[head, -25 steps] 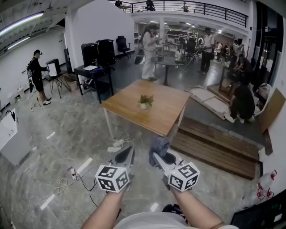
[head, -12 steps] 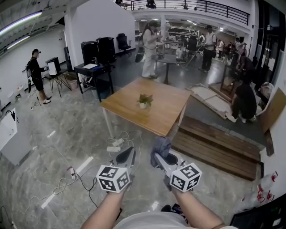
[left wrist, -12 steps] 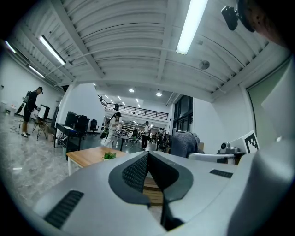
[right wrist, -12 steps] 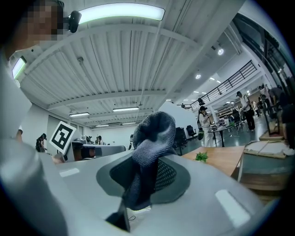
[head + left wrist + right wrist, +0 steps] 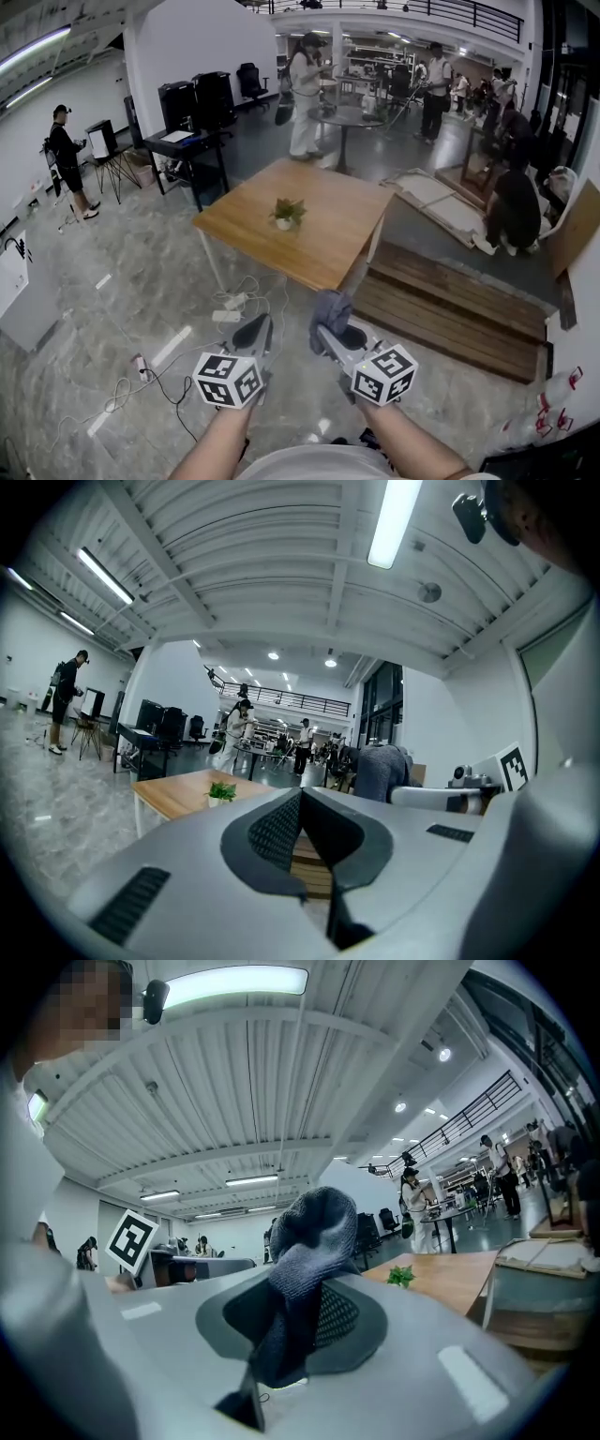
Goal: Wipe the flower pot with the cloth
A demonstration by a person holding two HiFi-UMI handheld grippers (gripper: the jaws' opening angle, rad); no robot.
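Note:
A small white flower pot (image 5: 283,223) with a green plant stands near the middle of a wooden table (image 5: 328,244), well ahead of me. The same flower pot (image 5: 217,800) shows small in the left gripper view, and its plant (image 5: 400,1276) in the right gripper view. My right gripper (image 5: 325,330) is shut on a grey-blue cloth (image 5: 330,307), which bunches up above the jaws (image 5: 309,1241). My left gripper (image 5: 251,330) is shut with nothing in it, held beside the right one over the floor. Both are far short of the table.
Cables and a power strip (image 5: 230,315) lie on the marble floor between me and the table. Wooden pallets (image 5: 450,305) sit right of the table. A person (image 5: 514,211) crouches at the right, another person (image 5: 305,94) stands behind the table, and a black desk (image 5: 183,141) stands at the left.
The view has shifted a little, so the table and pot sit slightly further left and lower. Both grippers stay close together, with the cloth still in the right one.

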